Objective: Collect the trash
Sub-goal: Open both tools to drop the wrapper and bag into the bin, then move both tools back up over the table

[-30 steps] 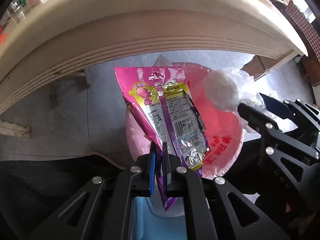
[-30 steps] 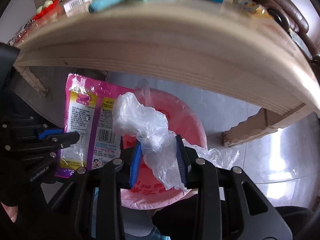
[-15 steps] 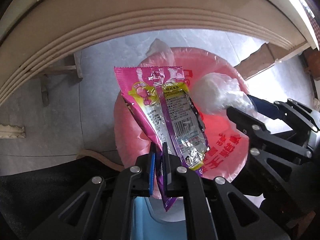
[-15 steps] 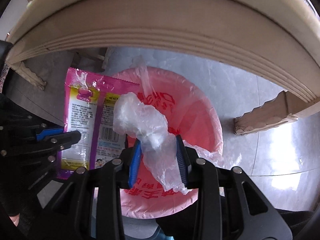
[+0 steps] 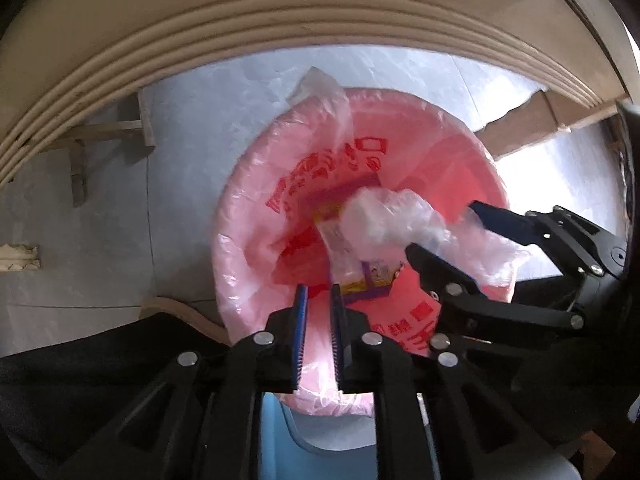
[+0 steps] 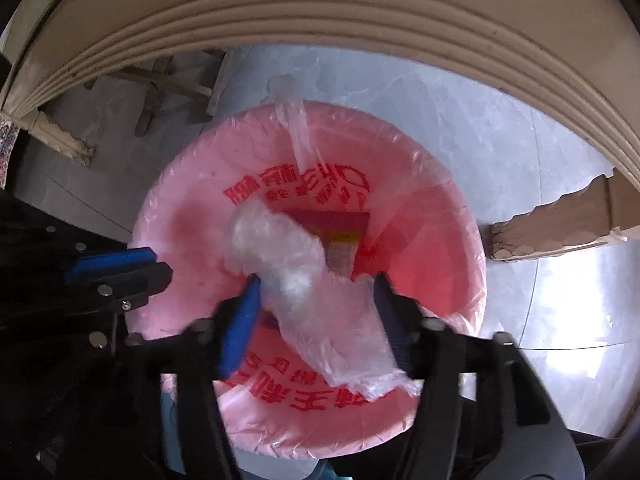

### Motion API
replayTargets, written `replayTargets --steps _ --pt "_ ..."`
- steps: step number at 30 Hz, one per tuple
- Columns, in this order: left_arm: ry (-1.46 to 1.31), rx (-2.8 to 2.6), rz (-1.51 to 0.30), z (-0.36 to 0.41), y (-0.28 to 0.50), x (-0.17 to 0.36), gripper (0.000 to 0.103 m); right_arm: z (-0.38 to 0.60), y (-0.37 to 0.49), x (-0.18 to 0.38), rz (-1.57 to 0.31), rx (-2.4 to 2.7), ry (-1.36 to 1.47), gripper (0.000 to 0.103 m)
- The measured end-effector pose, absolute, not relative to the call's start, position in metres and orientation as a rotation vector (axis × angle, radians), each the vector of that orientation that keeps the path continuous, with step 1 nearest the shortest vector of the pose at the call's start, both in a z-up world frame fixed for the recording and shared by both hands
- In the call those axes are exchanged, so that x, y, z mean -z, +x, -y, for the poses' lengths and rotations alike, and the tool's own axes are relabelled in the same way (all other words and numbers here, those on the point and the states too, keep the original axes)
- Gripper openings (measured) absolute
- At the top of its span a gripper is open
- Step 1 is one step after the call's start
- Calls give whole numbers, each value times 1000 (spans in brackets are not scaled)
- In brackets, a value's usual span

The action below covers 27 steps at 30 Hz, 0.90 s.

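Item, progress: we count one snack wrapper (image 5: 352, 264) lying inside the pink-lined trash bin (image 6: 460, 216) on the floor below the bench (image 5: 280, 16) edge, so that piece looks deposited; the crumpled clear plastic bag (image 6: 296, 276) hangs over the bin's mouth, not yet dropped. Item, fingers: our left gripper (image 5: 319, 300) stands slightly apart over the bin's near rim, holding nothing; our right gripper (image 6: 316, 284) is spread wide, the bag between its fingers (image 6: 240, 320), and whether it is gripped or slipping free we cannot tell.

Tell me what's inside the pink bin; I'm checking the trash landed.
A snack wrapper lies inside the pink bin. The clear plastic between the right gripper fingers covers part of it.
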State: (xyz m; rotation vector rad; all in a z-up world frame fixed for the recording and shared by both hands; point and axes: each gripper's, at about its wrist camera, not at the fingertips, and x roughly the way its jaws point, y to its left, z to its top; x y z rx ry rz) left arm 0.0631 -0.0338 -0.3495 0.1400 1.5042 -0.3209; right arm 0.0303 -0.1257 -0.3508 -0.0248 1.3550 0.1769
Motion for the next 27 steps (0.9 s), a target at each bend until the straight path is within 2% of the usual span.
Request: replayTargets --steps 2,8,10,14,15,21,27 --pt "110 319 -1503 30 64 347 17 128 31 347 -1344 -169 -21 67" --pt "107 258 -1454 23 64 340 35 132 28 344 -1342 -160 -2 70" --pt "108 229 -1424 19 64 335 44 130 28 342 -1331 -164 2 70" --pt "81 181 -1369 9 69 323 53 127 26 337 -1300 -158 -31 71" --pt "70 173 -1356 7 69 321 61 124 24 335 -1293 -162 -55 71" --pt "89 131 -1320 3 71 312 71 117 19 329 -1268 -167 -104 77" --pt "161 110 -1201 5 61 290 74 117 12 307 -1202 -113 -150 77"
